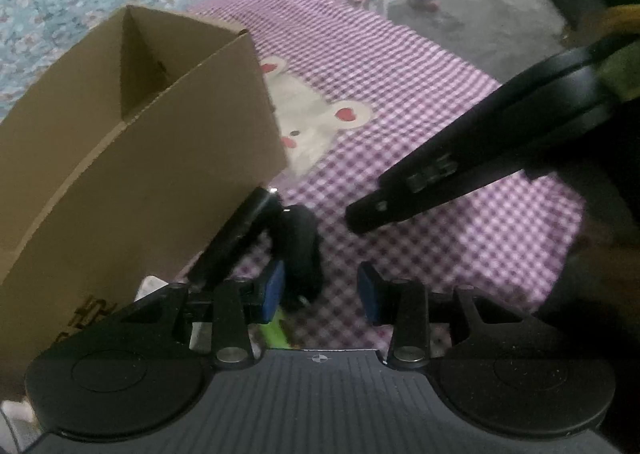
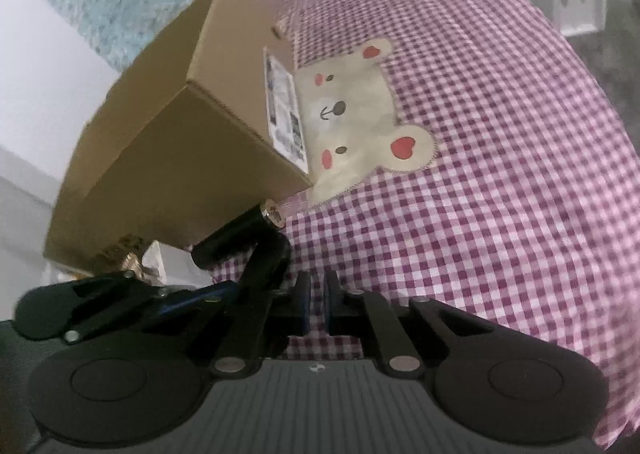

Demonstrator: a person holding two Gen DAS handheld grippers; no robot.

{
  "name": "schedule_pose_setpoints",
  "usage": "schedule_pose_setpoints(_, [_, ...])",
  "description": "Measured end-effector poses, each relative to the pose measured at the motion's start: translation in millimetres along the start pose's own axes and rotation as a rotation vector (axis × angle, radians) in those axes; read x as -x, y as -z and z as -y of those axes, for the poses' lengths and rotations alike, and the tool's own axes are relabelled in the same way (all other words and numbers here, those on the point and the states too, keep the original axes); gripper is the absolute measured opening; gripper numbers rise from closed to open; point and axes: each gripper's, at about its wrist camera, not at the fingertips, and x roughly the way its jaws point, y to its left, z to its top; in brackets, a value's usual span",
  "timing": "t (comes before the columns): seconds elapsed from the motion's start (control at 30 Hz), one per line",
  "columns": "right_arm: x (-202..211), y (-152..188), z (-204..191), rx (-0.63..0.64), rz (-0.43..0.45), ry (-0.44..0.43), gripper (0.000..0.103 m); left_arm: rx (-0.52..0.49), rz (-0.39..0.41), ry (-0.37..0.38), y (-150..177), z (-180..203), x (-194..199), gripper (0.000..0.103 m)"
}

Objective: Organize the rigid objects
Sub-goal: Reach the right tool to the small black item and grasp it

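The left gripper (image 1: 322,290) has its jaws spread, with nothing pinched. The black object (image 1: 298,250) lies just beyond its left pad, at the foot of the cardboard box (image 1: 132,157). The right gripper (image 2: 317,308) has its jaws pressed together on nothing, and the black object (image 2: 256,254) lies to their left, under the box's corner.

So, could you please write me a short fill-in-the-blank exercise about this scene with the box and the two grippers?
1. The cardboard box stands on a checked cloth whose colours are white and ____.
2. The animal sewn onto the cloth is a ____.
3. The jaws of the right gripper are ____.
4. The shipping label is stuck on the side of the ____.

Missing words: purple; bear; shut; box
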Motion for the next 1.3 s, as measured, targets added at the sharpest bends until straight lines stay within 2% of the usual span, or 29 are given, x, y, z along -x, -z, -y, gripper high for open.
schedule_pose_setpoints(0.2, [-2.0,-7.7,9.8,-0.134,-0.017,-0.138,0.010,0.027,-0.036,0.006,-5.3,-9.3,-11.3,0.041])
schedule_pose_setpoints(0.3, [-10.0,-13.6,5.3,-0.154,-0.045,-0.160,0.012,0.033,-0.039,0.013,-9.8,-11.4,-14.7,0.041])
schedule_pose_setpoints(0.37, [-15.3,-15.2,1.3,-0.151,-0.056,-0.151,0.020,0.052,-0.044,0.024,-14.5,-14.8,-19.0,0.041])
schedule_pose_setpoints(0.53, [-19.9,-19.5,-1.9,-0.164,-0.044,-0.168,0.022,0.108,-0.052,0.045,-19.4,-21.3,-24.8,0.042])
schedule_pose_setpoints(0.73, [-30.4,-21.1,21.1,-0.244,-0.063,-0.230,0.026,0.136,-0.061,0.071,-15.8,-20.6,-24.6,0.042])
schedule_pose_setpoints(0.87, [-30.6,-15.3,47.3,-0.335,-0.073,-0.304,0.027,0.141,-0.065,0.063,-15.9,-19.5,-25.1,0.043])
schedule_pose_setpoints(0.93, [-30.8,-13.0,58.0,-0.388,-0.061,-0.356,0.027,0.154,-0.061,0.058,-14.7,-22.0,-24.6,0.040])
schedule_pose_setpoints(1.0, [-27.9,-11.3,65.8,-0.409,-0.041,-0.412,0.026,0.167,-0.056,0.071,-14.5,-23.6,-24.1,0.028])
schedule_pose_setpoints(1.03, [-27.0,-10.8,68.7,-0.417,-0.038,-0.432,0.026,0.170,-0.056,0.075,-15.1,-24.4,-23.7,0.027])
schedule_pose_setpoints(1.3, [-31.8,-11.7,60.2,-0.313,-0.034,-0.328,0.026,0.181,-0.048,0.074,-15.3,-20.0,-23.2,0.020])
